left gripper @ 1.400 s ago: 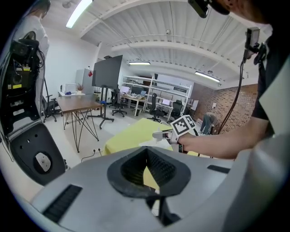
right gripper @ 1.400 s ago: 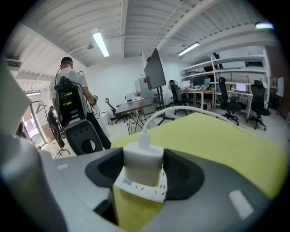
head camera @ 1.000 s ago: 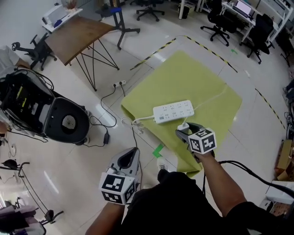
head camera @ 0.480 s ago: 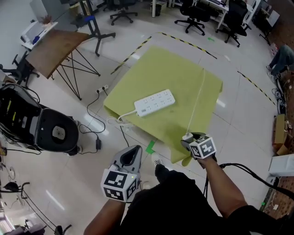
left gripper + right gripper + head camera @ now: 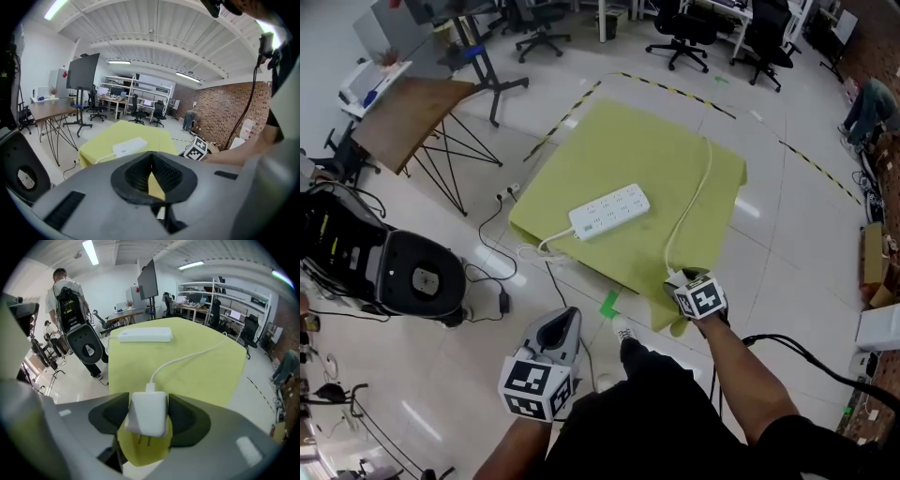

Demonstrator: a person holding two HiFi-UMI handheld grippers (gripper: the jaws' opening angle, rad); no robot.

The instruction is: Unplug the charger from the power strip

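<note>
A white power strip [image 5: 609,211] lies on the yellow-green cloth-covered table [image 5: 581,169], with no plug in its sockets. My right gripper [image 5: 682,279] hangs over the table's near edge, shut on the white charger [image 5: 677,277]. In the right gripper view the charger [image 5: 147,413] sits between both pads with its bare prongs pointing down, and its white cable [image 5: 187,357] trails across the cloth past the strip [image 5: 145,335]. My left gripper [image 5: 562,325] is held low over the floor, left of the table, shut and holding nothing. Its closed tips [image 5: 151,157] point toward the strip [image 5: 126,146].
A black round machine [image 5: 412,277] stands on the floor at the left, with black cables [image 5: 502,272] and a floor socket beside it. A wooden folding table [image 5: 403,112] and several office chairs stand farther back. A person [image 5: 65,301] stands near the machine.
My right gripper carried the charger away from the power strip to the table's near edge, and the cable now trails across the cloth. The left gripper shifted only a little.
</note>
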